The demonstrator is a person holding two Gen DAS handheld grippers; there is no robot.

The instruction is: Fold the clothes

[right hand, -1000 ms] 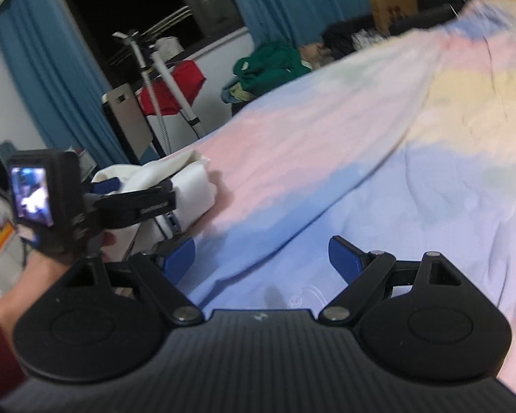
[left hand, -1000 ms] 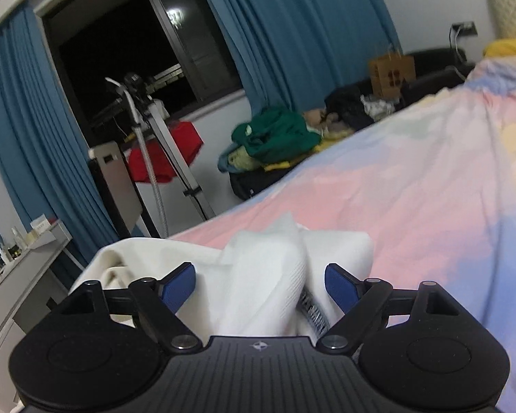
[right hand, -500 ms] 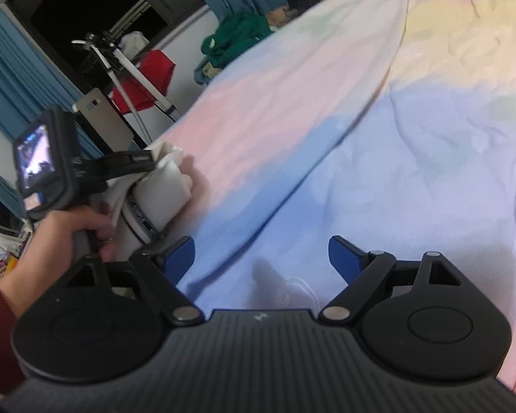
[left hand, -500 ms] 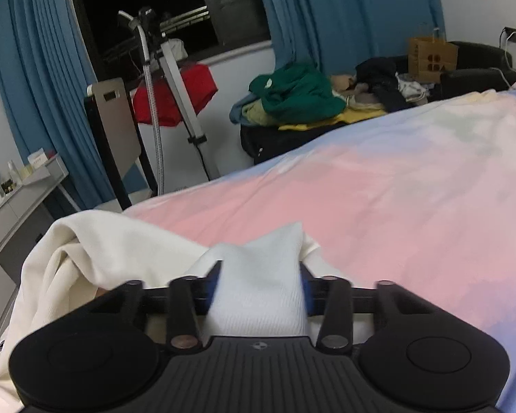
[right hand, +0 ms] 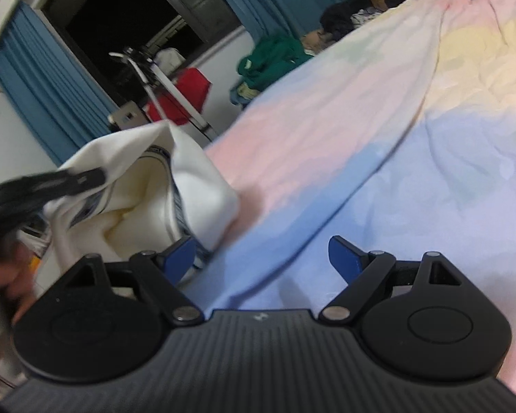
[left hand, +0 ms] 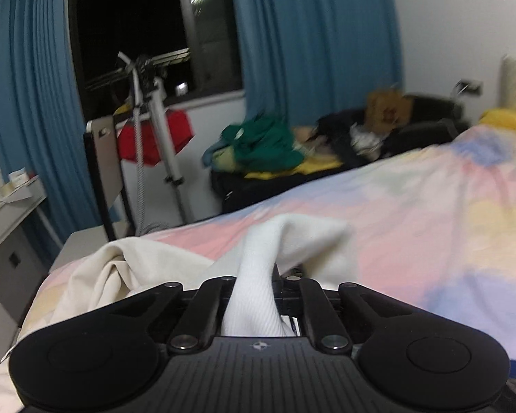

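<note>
The bed (left hand: 430, 213), under a pastel patchwork cover, runs ahead of both tools. On its near corner, ahead and to the left of the right hand-held gripper (right hand: 261, 258), lies the cream garment (right hand: 196, 186). A fold of it rises straight up between the fingers of the left hand-held gripper (left hand: 258, 296), which are clamped together on the cloth; the rest trails left and forward from there. The right one has its fingers apart with nothing between them, just beside the garment's hanging edge. A striped band (right hand: 177, 203) inside the garment carries print too blurred to read.
</note>
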